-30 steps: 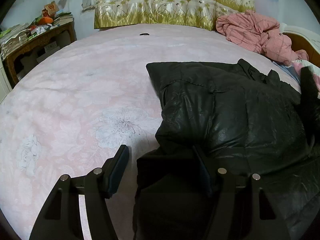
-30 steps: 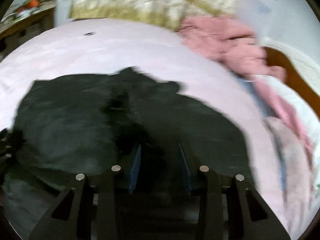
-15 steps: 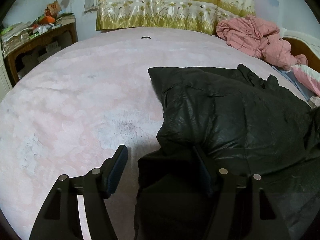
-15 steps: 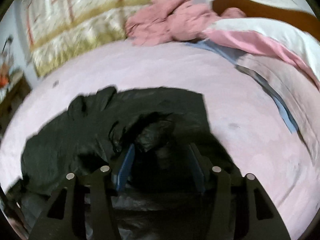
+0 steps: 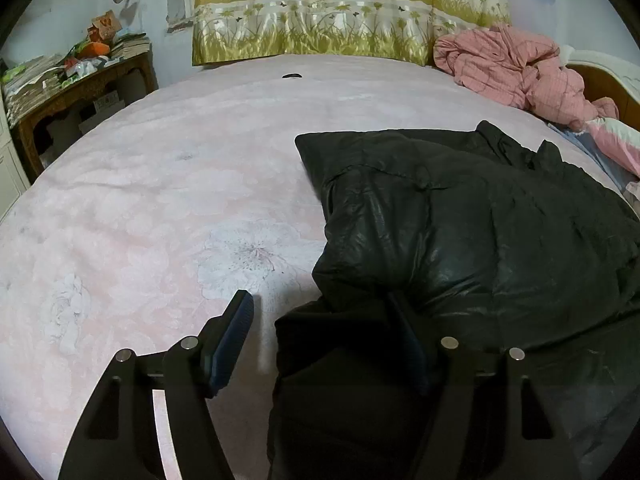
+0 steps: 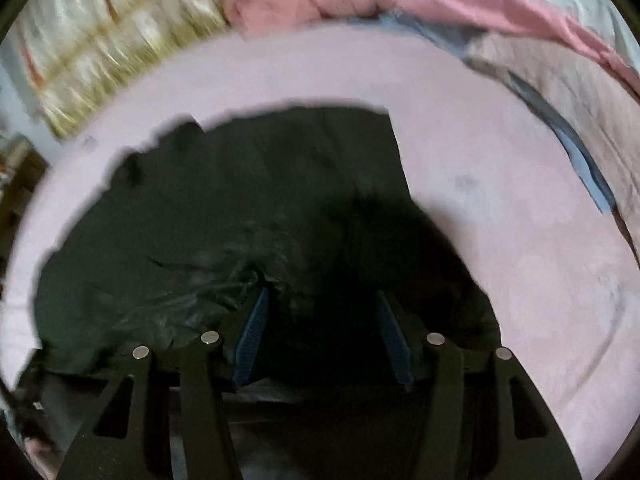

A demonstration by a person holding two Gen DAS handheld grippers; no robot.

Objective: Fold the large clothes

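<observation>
A large black puffy jacket (image 5: 460, 216) lies partly folded on the pink bed cover (image 5: 180, 184), at the right in the left wrist view. My left gripper (image 5: 320, 312) is open just above the jacket's near left edge, with dark cloth between the spread fingers. In the right wrist view the same jacket (image 6: 240, 200) fills the middle. My right gripper (image 6: 320, 300) is open low over its crumpled fold, with the blue pads (image 6: 252, 332) wide apart and nothing pinched.
A crumpled pink blanket (image 5: 512, 64) and pink-white bedding (image 6: 520, 12) lie at the bed's far right by the wooden headboard (image 5: 604, 84). A cluttered wooden side table (image 5: 76, 84) stands at the far left. A floral curtain (image 5: 340, 16) hangs behind. A small dark object (image 5: 292, 76) lies far back.
My right gripper swung to the right over the jacket, dropped closer to it and opened wider. My left gripper stayed open in place at the near edge.
</observation>
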